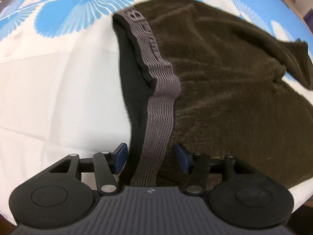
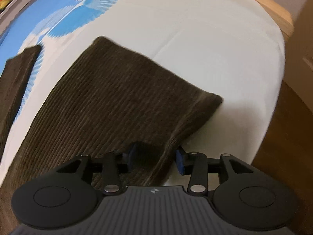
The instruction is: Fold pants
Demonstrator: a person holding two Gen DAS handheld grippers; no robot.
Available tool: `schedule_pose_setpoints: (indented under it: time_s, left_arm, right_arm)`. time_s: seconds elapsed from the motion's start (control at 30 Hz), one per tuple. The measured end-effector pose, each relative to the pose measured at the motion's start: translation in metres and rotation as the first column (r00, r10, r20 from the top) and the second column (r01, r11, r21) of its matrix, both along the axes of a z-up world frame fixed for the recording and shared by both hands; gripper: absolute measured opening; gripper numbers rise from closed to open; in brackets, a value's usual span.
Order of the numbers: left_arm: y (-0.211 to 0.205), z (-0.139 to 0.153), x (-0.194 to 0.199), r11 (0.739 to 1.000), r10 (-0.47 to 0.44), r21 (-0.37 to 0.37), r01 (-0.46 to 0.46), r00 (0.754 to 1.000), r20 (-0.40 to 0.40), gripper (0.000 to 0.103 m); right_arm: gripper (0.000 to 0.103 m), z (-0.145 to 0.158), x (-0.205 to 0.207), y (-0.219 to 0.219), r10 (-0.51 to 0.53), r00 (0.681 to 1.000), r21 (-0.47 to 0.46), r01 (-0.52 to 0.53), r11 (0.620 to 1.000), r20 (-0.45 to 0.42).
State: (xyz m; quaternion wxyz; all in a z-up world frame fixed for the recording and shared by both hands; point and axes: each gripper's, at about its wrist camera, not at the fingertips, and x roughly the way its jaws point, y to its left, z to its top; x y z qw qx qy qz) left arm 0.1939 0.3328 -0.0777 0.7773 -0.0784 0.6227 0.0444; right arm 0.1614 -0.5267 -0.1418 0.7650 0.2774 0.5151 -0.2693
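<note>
Dark olive-brown corduroy pants (image 1: pixel 225 90) with grey elastic waistband (image 1: pixel 156 98), spread on white-and-blue patterned bed sheet (image 1: pixel 49 88), folding barely begun: left gripper (image 1: pixel 151 157) jaws parted around waistband, right gripper (image 2: pixel 155 159) jaws parted around leg hem.

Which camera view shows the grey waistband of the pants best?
The left wrist view. There the grey waistband runs from the far edge of the brown pants down between the fingers of the left claw. The right wrist view shows only ribbed brown fabric at the right claw, no waistband.
</note>
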Motion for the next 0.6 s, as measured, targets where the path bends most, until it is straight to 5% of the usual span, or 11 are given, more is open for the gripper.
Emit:
schedule_pose_setpoints:
  time_s: [0.07,0.1,0.13,0.27,0.47,0.6]
  left_arm:
    - [-0.005,-0.010,0.002,0.999,-0.030,0.040,0.031,0.999,-0.032,0.058]
    - [-0.007,-0.015,0.002,0.998,-0.045,0.046,0.047,0.998,-0.035,0.054]
    - [-0.009,-0.016,0.002,0.997,-0.061,0.049,0.062,0.998,-0.030,0.046]
    - [-0.018,-0.006,0.000,0.993,-0.088,0.084,0.089,0.996,-0.017,0.016]
    - [-0.020,0.006,-0.016,0.985,-0.119,0.122,0.121,0.993,-0.023,0.015]
    - [-0.021,0.003,-0.021,0.976,-0.131,0.168,0.142,0.989,-0.075,0.017]
  right_arm:
    - [0.035,0.001,0.005,0.005,0.030,1.000,-0.022,-0.030,0.999,0.001]
    - [0.016,0.002,0.005,0.005,0.029,1.000,-0.037,-0.029,0.999,0.000]
    - [0.008,0.003,0.006,0.004,0.022,1.000,-0.050,-0.022,0.999,0.000]
    - [0.006,0.005,0.001,-0.005,-0.062,0.997,-0.015,0.063,0.998,0.045]
    - [0.007,0.011,0.004,0.001,0.006,0.986,0.035,-0.012,0.999,0.164]
    - [0.009,0.006,0.002,0.005,0.035,0.994,0.054,-0.040,0.998,0.101]
